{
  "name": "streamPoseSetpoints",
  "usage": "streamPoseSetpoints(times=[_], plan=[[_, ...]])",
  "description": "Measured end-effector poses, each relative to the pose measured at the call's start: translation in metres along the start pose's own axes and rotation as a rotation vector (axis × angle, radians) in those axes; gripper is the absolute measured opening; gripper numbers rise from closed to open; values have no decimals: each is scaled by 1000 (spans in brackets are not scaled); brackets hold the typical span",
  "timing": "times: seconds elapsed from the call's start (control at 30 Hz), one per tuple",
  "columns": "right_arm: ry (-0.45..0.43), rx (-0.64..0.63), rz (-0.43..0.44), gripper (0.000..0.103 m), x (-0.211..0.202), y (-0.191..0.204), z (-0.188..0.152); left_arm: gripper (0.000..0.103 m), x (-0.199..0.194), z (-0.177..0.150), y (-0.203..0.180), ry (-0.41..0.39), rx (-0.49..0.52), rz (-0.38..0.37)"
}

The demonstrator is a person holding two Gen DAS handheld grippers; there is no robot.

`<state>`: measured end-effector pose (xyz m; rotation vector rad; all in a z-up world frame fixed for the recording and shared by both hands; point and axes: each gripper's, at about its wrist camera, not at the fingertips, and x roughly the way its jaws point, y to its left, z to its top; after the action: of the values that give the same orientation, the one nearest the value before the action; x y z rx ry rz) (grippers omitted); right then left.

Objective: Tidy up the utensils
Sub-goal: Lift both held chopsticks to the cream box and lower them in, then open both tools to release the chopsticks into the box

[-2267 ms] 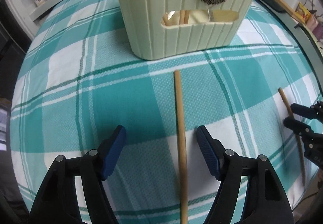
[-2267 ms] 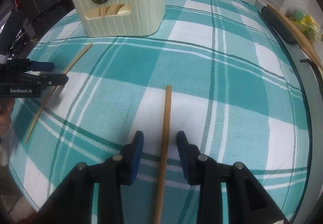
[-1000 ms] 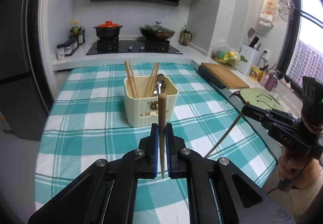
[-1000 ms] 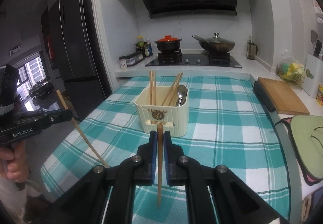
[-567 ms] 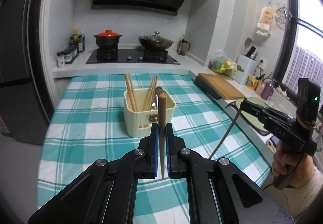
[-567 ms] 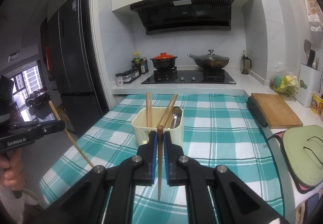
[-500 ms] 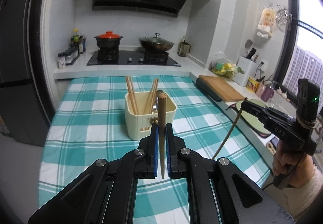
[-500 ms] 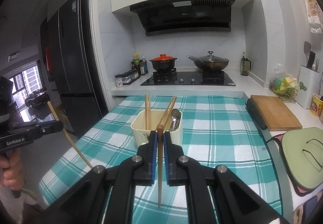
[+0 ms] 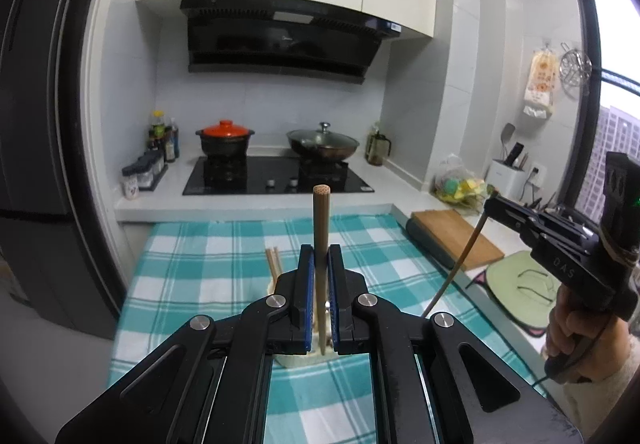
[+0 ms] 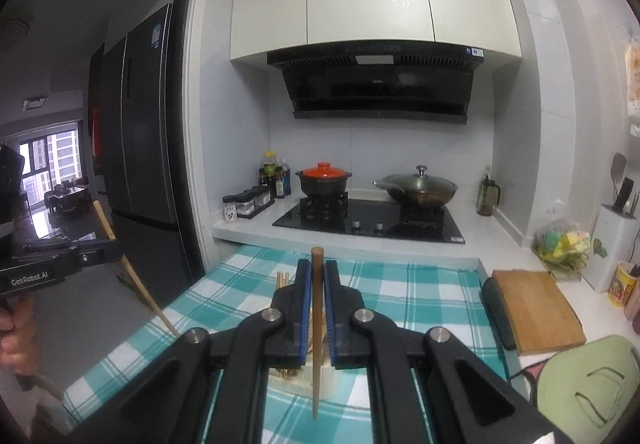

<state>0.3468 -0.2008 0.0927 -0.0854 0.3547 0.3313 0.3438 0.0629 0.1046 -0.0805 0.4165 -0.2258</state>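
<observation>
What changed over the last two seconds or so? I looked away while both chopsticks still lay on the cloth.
Both grippers closed on a chopstick and lifted it: the left gripper holds its chopstick upright, the right gripper holds its chopstick, both raised high above the utensil holder. Unchanged: the holder on the checked tablecloth, chopsticks inside it.

Black two-finger grippers, bare-skinned hands

Left gripper (image 9: 321, 276): blue pads (image 9: 306, 298), silver screws, "GenRobot.AI" lettering. Right gripper (image 10: 316, 292): "DAS" marking, green light at 3 o'clock; cream sleeve cuff.
</observation>
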Motion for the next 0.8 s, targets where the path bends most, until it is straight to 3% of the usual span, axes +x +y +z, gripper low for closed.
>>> streamPoseSetpoints(times=[0.17, 0.33, 0.47, 0.63, 0.73, 0.77, 0.8], plan=[[-36, -26, 18, 6, 41, 1, 25, 5, 53, 18, 10, 5, -30, 42], [-11, -8, 35, 6, 91, -3, 23, 5, 111, 9, 16, 84, -44, 63], [106, 34, 56, 6, 138, -11, 6, 5, 155, -10, 21, 183, -58, 76], [321, 112, 62, 6, 203, -28, -31, 5, 205, -34, 28, 306, -71, 86], [430, 158, 78, 7, 236, -37, -52, 6, 219, -42, 28, 327, -68, 109], [456, 166, 82, 8, 242, -39, -58, 8, 220, -42, 29, 320, -74, 120], [475, 171, 85, 8, 249, -39, -62, 18, 218, -41, 29, 311, -82, 124]])
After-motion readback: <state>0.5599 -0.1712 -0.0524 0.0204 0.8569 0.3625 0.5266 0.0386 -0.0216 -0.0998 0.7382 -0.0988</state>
